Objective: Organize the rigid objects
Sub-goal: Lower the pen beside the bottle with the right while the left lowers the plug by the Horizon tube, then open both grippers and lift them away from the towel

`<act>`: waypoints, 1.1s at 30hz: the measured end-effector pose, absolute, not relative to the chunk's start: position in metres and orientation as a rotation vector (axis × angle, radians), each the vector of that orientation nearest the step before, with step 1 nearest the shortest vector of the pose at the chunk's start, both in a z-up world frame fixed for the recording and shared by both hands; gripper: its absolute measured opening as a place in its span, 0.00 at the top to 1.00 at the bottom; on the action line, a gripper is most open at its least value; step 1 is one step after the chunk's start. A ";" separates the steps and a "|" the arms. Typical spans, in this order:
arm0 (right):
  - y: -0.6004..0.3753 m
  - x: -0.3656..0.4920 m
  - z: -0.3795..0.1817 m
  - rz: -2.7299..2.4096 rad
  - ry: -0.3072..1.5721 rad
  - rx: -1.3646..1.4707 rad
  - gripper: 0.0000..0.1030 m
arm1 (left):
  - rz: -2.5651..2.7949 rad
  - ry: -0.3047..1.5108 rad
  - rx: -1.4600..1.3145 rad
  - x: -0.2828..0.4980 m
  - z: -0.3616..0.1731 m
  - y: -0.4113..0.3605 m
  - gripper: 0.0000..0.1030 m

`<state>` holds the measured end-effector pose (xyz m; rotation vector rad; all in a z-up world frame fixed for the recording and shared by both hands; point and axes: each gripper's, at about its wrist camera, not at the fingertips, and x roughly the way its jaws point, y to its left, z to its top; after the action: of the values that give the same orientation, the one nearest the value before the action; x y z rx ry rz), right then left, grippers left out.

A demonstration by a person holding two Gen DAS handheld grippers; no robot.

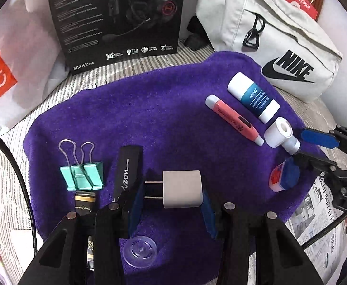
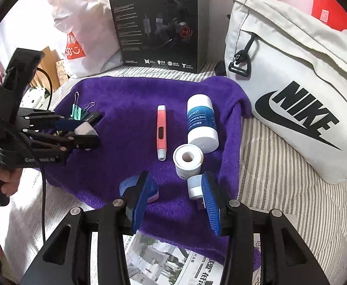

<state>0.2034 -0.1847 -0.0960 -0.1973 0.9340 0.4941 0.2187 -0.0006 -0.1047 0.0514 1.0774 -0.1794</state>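
My left gripper point(image 1: 171, 203) is shut on a white plug charger point(image 1: 181, 188), prongs pointing left, just above the purple towel point(image 1: 161, 118). A teal binder clip point(image 1: 82, 174), a black clip point(image 1: 127, 168) and a clear suction disc point(image 1: 140, 250) lie near it. My right gripper point(image 2: 175, 201) is open over the towel's near edge, beside a small white USB light point(image 2: 194, 186) and a blue eraser point(image 2: 153, 190). A pink marker point(image 2: 161, 131), a white balm bottle point(image 2: 200, 123) and a white tape roll point(image 2: 188, 160) lie ahead of it.
A black headset box point(image 1: 118, 19) and a white Nike bag point(image 1: 275, 40) stand behind the towel. A white Miniso bag point(image 1: 9, 71) is at the left. Newspaper point(image 2: 168, 258) lies under the towel's near edge, on a striped cloth.
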 end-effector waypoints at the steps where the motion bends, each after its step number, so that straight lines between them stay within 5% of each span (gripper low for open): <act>1: -0.185 0.204 -0.096 0.496 0.934 -0.195 0.57 | -0.185 1.080 0.055 0.219 -0.106 -0.002 0.59; 9: -0.186 0.202 -0.097 0.493 0.935 -0.197 0.55 | -0.175 1.074 0.108 0.218 -0.110 -0.007 0.59; 16: -0.190 0.195 -0.094 0.474 0.936 -0.202 0.54 | -0.187 1.079 0.129 0.213 -0.110 -0.013 0.43; 27: -0.213 0.164 -0.075 0.422 0.908 -0.181 0.46 | -0.230 1.065 0.072 0.194 -0.088 -0.019 0.41; 33: -0.215 0.143 -0.067 0.409 0.897 -0.160 0.39 | -0.189 1.008 0.104 0.167 -0.063 -0.021 0.22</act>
<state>0.1431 -0.2148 -0.0670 -0.1595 0.8973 0.4090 0.1673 -0.0205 -0.0629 0.1045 1.0077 -0.1891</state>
